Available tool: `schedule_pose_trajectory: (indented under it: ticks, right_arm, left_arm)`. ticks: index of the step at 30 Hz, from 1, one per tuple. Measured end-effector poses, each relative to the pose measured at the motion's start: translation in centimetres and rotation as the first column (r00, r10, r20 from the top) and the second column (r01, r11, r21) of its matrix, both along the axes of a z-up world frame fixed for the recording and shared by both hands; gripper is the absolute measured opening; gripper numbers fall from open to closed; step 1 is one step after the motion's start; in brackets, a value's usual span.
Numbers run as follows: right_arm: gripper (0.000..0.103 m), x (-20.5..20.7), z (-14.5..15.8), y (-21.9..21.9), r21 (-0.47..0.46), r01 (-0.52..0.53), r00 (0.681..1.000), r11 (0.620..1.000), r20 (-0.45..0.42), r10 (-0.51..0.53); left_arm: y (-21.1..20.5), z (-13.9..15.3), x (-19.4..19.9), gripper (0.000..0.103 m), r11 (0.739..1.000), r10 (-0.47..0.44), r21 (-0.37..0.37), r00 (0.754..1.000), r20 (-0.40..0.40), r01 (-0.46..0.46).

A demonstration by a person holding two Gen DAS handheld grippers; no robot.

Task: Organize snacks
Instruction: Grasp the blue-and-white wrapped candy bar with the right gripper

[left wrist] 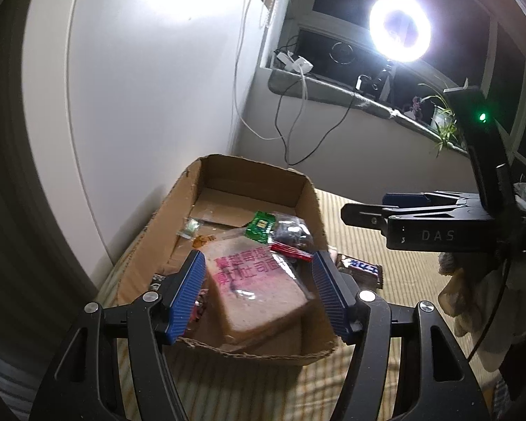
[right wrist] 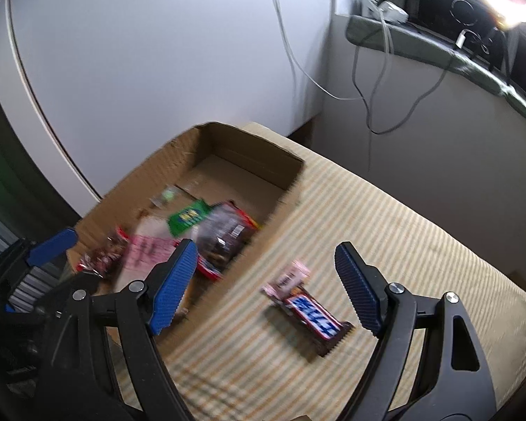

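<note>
The right gripper (right wrist: pixel 263 287) stands wide open and empty, and just ahead between its fingertips a Snickers bar (right wrist: pixel 312 319) lies flat on the striped cloth (right wrist: pixel 403 245), outside the cardboard box (right wrist: pixel 207 140). The bar looks light, fairly firm and slick in its wrapper, so a pinch across its narrow middle seems safest; the crimped ends would likely slip. The left gripper (left wrist: pixel 259 291) is also open, its pads clear of a bagged bread slice (left wrist: pixel 259 291) below, which looks soft and easily crushed. Farther in, a green packet (left wrist: pixel 261 226) and dark sweets (left wrist: pixel 292 233) blur together. The pinkish item beyond the bar cannot be made out.
</note>
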State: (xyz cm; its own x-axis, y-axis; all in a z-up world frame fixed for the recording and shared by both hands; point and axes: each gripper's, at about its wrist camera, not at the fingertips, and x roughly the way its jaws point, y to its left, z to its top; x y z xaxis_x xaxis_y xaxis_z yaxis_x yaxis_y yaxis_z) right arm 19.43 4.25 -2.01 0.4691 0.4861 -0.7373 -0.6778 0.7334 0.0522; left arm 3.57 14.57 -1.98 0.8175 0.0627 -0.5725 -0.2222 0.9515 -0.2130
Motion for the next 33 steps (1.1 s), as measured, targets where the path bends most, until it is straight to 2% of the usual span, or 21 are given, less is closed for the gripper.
schedule_pose_trajectory:
  ticks: [9,16,17,18,20,33]
  right_arm:
    - [0.083,1.9,-1.5,-4.0,-0.001,0.018,0.999,1.000,-0.043,-0.018]
    - [0.083,1.8,-3.1,-4.8,-0.044,-0.056,0.998,0.997,-0.042,0.054]
    - [0.081,1.7,-3.4,-4.8,-0.054,-0.070,0.997,0.996,-0.039,0.068]
    - [0.075,1.7,-3.5,-4.7,-0.060,-0.081,0.996,0.995,-0.040,0.079]
    - [0.071,1.6,-4.1,-4.7,-0.077,-0.109,0.993,0.991,-0.050,0.105]
    - [0.062,2.1,-7.3,-3.2,-0.154,-0.204,0.978,0.967,-0.071,0.195]
  left_arm:
    - [-2.5,0.3,-0.3,0.063,0.999,-0.043,0.012,0.999,0.005,0.043]
    - [-4.4,0.4,-0.4,0.063,0.997,-0.078,0.016,0.997,0.001,0.078]
    - [-4.6,0.4,-0.4,0.063,0.996,-0.083,0.016,0.997,0.001,0.083]
    - [-4.8,0.4,-0.5,0.063,0.996,-0.088,0.018,0.996,0.001,0.088]
    - [-5.4,0.4,-0.5,0.063,0.995,-0.097,0.022,0.995,-0.004,0.097]
    - [-7.7,-0.5,-0.5,0.060,0.991,-0.132,0.005,0.990,-0.042,0.132]
